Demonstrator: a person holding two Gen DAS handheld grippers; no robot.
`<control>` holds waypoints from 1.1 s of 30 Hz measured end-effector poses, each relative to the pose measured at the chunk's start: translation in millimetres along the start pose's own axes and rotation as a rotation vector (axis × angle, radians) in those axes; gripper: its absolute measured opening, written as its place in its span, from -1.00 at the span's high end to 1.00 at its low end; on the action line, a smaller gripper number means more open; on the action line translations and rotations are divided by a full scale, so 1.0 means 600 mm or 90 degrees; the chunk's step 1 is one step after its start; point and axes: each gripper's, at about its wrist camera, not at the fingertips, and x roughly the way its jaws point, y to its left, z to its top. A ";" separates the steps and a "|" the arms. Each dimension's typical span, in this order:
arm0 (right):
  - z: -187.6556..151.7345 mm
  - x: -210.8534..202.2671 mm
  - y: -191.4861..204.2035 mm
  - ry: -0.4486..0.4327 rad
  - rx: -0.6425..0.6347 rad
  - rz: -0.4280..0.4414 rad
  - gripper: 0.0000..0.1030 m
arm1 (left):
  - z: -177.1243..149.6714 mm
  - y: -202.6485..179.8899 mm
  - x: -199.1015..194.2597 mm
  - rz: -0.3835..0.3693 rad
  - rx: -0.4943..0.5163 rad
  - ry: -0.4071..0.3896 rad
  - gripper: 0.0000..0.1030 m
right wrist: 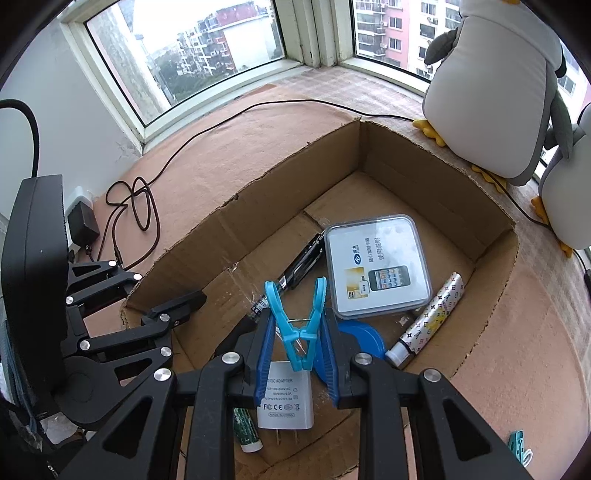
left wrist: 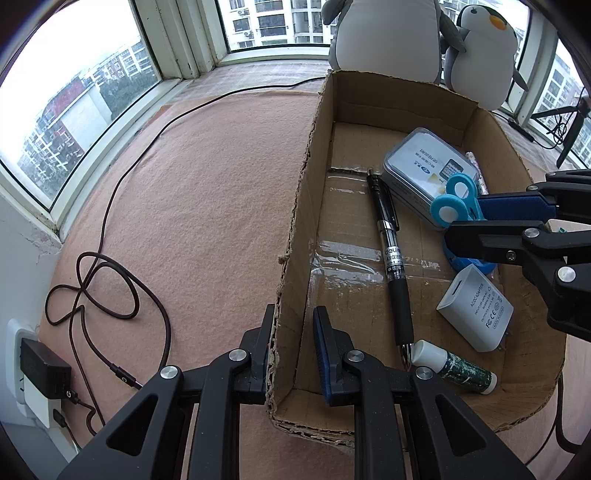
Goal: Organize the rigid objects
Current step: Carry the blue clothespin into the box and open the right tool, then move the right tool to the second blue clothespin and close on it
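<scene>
A cardboard box (left wrist: 295, 236) (right wrist: 207, 236) holds a black pen (left wrist: 393, 258), a clear-lidded case (left wrist: 424, 166) (right wrist: 378, 266), a white power adapter (left wrist: 476, 306) (right wrist: 284, 402), a green tube (left wrist: 454, 367), a patterned tube (right wrist: 428, 321) and a blue lid (right wrist: 364, 338). My left gripper (left wrist: 291, 328) straddles the box's left wall, jaws closed onto it. My right gripper (right wrist: 297, 332) is shut on a blue clothespin (right wrist: 297, 325) (left wrist: 456, 201), held above the box interior.
Two plush penguins (left wrist: 388, 33) (right wrist: 491, 92) stand behind the box on the pink cloth. A dark cable (left wrist: 107, 266) loops at the left, leading to a black charger (left wrist: 44, 369) in a wall socket. Another teal clip (right wrist: 519, 448) lies right of the box. Windows surround the ledge.
</scene>
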 end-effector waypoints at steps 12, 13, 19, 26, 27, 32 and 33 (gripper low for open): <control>-0.009 -0.029 -0.014 -0.022 0.022 0.009 0.03 | 0.000 0.001 0.000 0.000 0.000 0.000 0.62; -0.011 -0.034 -0.017 -0.024 0.023 0.006 0.03 | 0.000 0.001 0.000 0.000 0.000 0.000 0.62; -0.033 -0.078 -0.052 -0.038 0.036 -0.018 0.04 | 0.000 0.001 0.000 0.000 0.000 0.000 0.62; -0.083 -0.134 -0.147 -0.030 0.077 -0.069 0.04 | 0.000 0.000 0.000 0.000 0.000 0.000 0.62; -0.090 -0.138 -0.161 -0.026 0.083 -0.076 0.04 | 0.000 0.000 0.000 0.000 0.000 0.000 0.62; -0.121 -0.146 -0.226 0.012 0.108 -0.099 0.04 | -0.001 0.001 0.000 0.000 0.000 0.000 0.62; -0.129 -0.144 -0.237 0.021 0.113 -0.103 0.04 | -0.001 0.001 0.000 0.000 0.001 0.000 0.62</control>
